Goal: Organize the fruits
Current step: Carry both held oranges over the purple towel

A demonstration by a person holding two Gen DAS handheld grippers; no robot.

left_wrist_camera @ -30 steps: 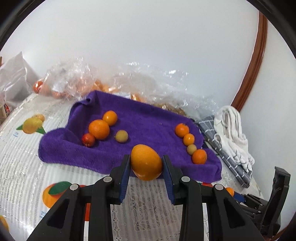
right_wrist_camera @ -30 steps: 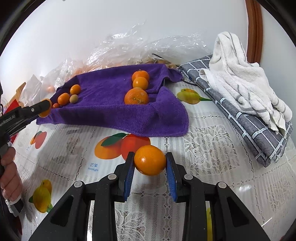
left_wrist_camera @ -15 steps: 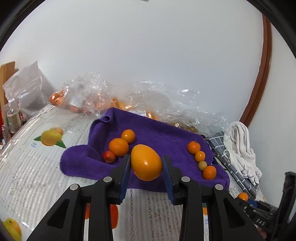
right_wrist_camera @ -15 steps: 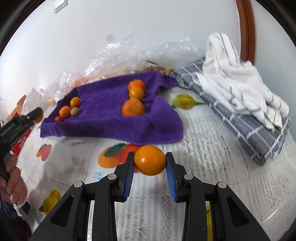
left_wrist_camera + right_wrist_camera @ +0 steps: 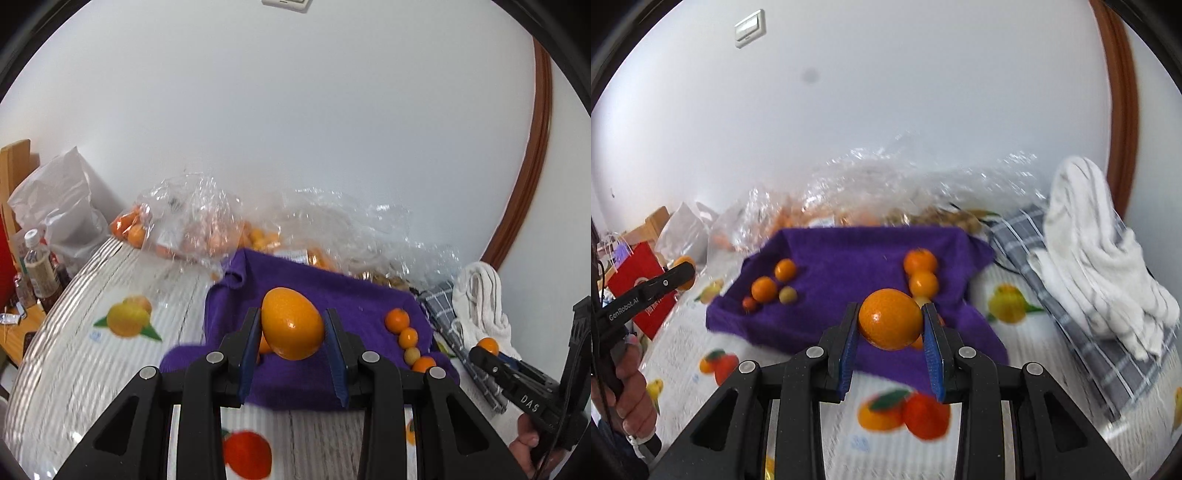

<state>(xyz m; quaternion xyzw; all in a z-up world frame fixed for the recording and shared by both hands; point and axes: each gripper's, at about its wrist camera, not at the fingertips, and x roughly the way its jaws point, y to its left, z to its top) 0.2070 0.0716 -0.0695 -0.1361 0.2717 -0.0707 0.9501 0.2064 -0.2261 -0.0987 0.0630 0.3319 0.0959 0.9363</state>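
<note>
In the left wrist view my left gripper (image 5: 291, 325) is shut on an egg-shaped orange (image 5: 291, 323), held in the air above the near edge of a purple towel (image 5: 354, 295). A row of small oranges (image 5: 408, 338) lies on the towel's right side. In the right wrist view my right gripper (image 5: 890, 321) is shut on a round orange (image 5: 890, 319) above the same purple towel (image 5: 846, 258). On it lie a left cluster of small fruits (image 5: 764, 288) and a right row of oranges (image 5: 921, 273). The left gripper (image 5: 681, 275) with its orange shows at the left edge.
Clear plastic bags (image 5: 192, 225) holding more oranges lie behind the towel against the white wall. A white striped cloth (image 5: 1100, 258) rests on a grey checked cloth (image 5: 1082, 339) at the right. Bottles (image 5: 38, 266) and a red bag (image 5: 641, 280) stand off the left side. A fruit-printed tablecloth (image 5: 1015, 306) covers the table.
Both grippers have risen with their oranges still gripped; the towel and table now sit lower in each view and more wall shows. The fruits on the towel have not moved.
</note>
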